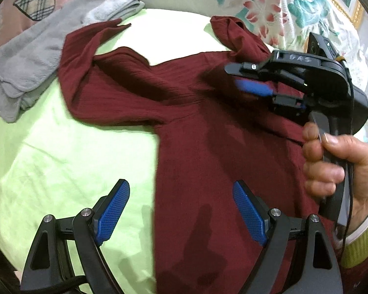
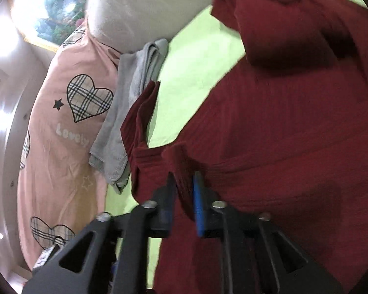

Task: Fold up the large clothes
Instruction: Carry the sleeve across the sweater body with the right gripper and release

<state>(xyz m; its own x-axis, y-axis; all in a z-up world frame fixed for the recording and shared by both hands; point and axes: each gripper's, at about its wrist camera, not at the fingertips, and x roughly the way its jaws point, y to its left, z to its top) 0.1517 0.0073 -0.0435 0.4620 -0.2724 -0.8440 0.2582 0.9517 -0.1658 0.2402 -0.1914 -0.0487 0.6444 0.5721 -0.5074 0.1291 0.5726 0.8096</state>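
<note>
Left wrist view: maroon garment (image 1: pixel 208 122) lies spread on the green bed sheet (image 1: pixel 61 159), one sleeve reaching toward the grey towel (image 1: pixel 36 61). Left gripper (image 1: pixel 181 210) hangs above the hem edge, fingers wide, nothing between them. Right gripper (image 1: pixel 247 83) is over the shoulder area, blurred; its gap is unreadable here.

Right wrist view: right gripper (image 2: pixel 184 196) fingers narrow but parted, a pinch of maroon fabric standing between them, pads not clearly pressing.

Risks:
- the fold slips out and drops crooked because the grip is loose
- the sleeve drags onto the towel
- the left gripper catches the sheet along with the hem
</note>
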